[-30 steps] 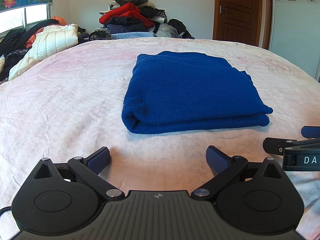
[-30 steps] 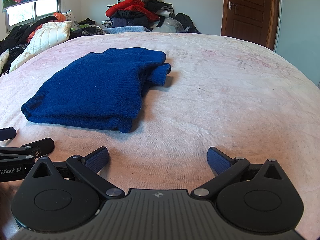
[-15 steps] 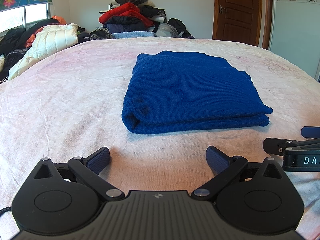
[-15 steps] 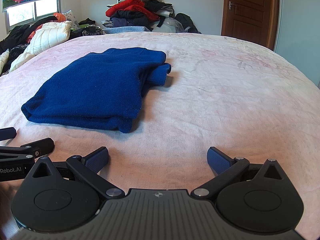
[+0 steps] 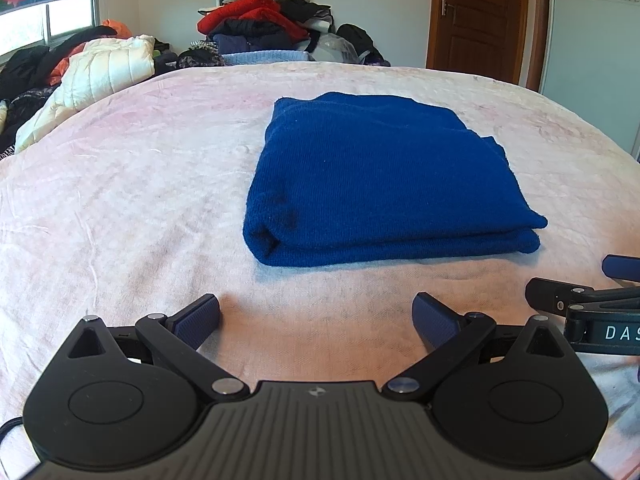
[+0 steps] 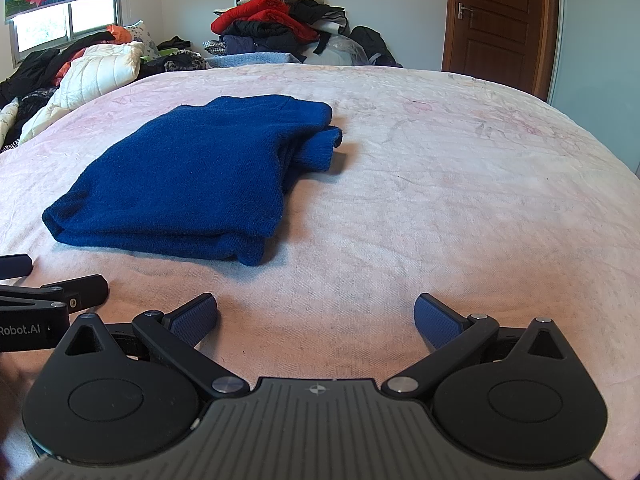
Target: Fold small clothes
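A dark blue knit garment [image 5: 384, 176] lies folded into a thick rectangle on the pale pink bed cover [image 5: 132, 184]. In the right wrist view the garment [image 6: 188, 176] lies left of centre, with a sleeve cuff [image 6: 324, 148] sticking out at its far right side. My left gripper [image 5: 316, 318] is open and empty, low over the cover just in front of the garment. My right gripper [image 6: 316, 318] is open and empty, to the right of the garment's near corner. Each gripper shows at the edge of the other's view.
A heap of red, black and grey clothes [image 5: 272, 28] is piled at the far end of the bed. A white quilted jacket [image 5: 96, 76] and dark clothes lie at the far left. A brown door [image 5: 476, 16] stands at the back right.
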Demonstrator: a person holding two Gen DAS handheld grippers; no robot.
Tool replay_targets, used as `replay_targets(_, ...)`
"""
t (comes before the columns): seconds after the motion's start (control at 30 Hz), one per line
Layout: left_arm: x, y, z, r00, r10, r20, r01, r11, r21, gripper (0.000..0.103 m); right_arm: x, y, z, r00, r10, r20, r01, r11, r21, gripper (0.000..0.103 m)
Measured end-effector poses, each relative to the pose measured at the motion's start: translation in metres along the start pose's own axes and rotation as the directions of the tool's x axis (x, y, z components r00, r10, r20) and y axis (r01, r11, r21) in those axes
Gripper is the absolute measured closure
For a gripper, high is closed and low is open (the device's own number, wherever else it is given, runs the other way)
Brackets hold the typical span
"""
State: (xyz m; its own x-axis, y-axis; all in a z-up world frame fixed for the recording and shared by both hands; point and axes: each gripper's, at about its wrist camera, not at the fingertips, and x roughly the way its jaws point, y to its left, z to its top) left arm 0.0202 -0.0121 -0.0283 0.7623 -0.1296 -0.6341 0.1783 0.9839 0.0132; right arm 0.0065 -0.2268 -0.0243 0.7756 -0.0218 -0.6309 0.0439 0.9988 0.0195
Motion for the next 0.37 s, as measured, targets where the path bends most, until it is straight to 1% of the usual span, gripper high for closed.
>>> replay_targets(0.17,-0.003,0.005,0.0,1.0,-0.024,0.004,0.024,0.999,-0.026,0.0,0.0,0.0,0.0,1.0,0.0,0.0,0.0,1.0,0.0,0.001)
replay_targets(0.3,-0.013,0.013,-0.003,0.998,-0.048,0.028,0.05,0.995,-0.09,0.0,0.0,0.0,0.0,1.0,0.0,0.0,0.0,1.0,0.0,0.001)
replay_targets(0.37,-0.019,0.01,-0.003,0.999,-0.036,0.032,0.038,0.997,-0.066,0.0,0.0,0.0,0.0,1.0,0.0,0.0,0.0,1.0,0.0,0.001)
